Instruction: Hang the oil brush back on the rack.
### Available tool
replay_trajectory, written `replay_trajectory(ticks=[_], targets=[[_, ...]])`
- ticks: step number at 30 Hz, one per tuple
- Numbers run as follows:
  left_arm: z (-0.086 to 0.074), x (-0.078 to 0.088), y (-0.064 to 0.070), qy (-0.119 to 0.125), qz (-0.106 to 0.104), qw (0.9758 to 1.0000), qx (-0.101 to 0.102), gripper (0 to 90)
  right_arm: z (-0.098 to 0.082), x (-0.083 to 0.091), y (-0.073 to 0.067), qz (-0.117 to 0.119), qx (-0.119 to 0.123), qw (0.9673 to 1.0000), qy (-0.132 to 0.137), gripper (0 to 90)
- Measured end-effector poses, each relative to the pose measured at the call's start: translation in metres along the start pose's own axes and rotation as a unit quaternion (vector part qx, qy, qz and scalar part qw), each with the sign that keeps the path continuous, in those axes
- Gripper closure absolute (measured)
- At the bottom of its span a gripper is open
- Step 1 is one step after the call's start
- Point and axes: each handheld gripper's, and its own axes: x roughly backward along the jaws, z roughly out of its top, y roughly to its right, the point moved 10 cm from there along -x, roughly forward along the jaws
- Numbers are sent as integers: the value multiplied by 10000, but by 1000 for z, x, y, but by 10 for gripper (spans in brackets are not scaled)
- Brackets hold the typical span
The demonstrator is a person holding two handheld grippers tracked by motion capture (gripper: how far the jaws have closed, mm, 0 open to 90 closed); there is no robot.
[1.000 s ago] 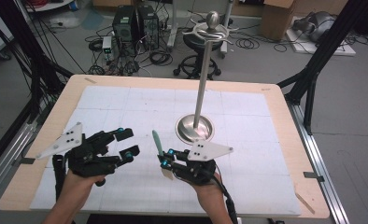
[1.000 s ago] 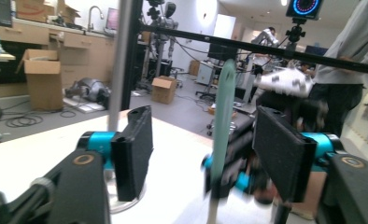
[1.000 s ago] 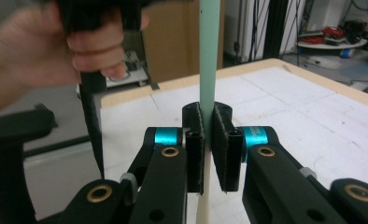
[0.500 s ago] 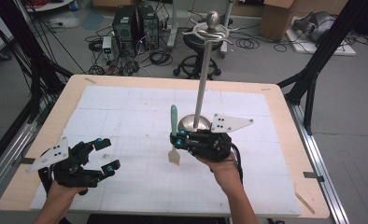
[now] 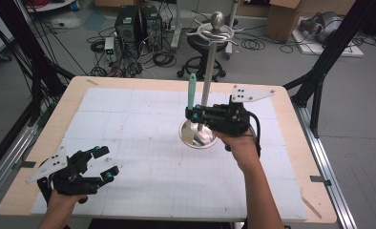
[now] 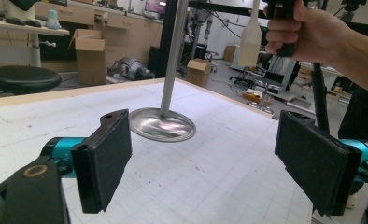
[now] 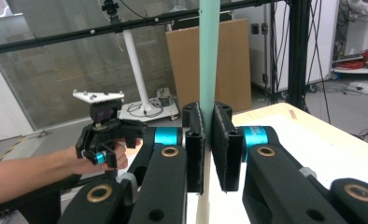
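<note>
Spatula (image 5: 192,90) pinched upright beside the metal stand (image 5: 206,76).

Right gripper (image 5: 194,115) clamped on the teal handle (image 7: 208,65), held above the stand's round base (image 5: 198,133) near the table's middle, pale blade (image 6: 250,44) hanging below the jaws, handle just beside the pole. Left gripper (image 5: 105,163) low over the white mat (image 5: 143,167) at the near left corner, well apart; jaws just opened wider, spread with nothing between the pads (image 6: 108,154).
</note>
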Motion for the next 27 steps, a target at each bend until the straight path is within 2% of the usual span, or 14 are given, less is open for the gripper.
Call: replay_trajectory(ticks=[8, 20, 27], targets=[[-4, -3, 3, -83, -55, 9999, -38, 192, 22, 7, 18, -67, -68, 9999, 85, 844], [-6, -2, 0, -113, -16, 9999, 15, 194, 40, 8, 32, -126, -135, 9998, 124, 844], [-6, -3, 1, -131, -6, 9999, 11, 204, 43, 13, 39, -196, -217, 9994, 165, 843]])
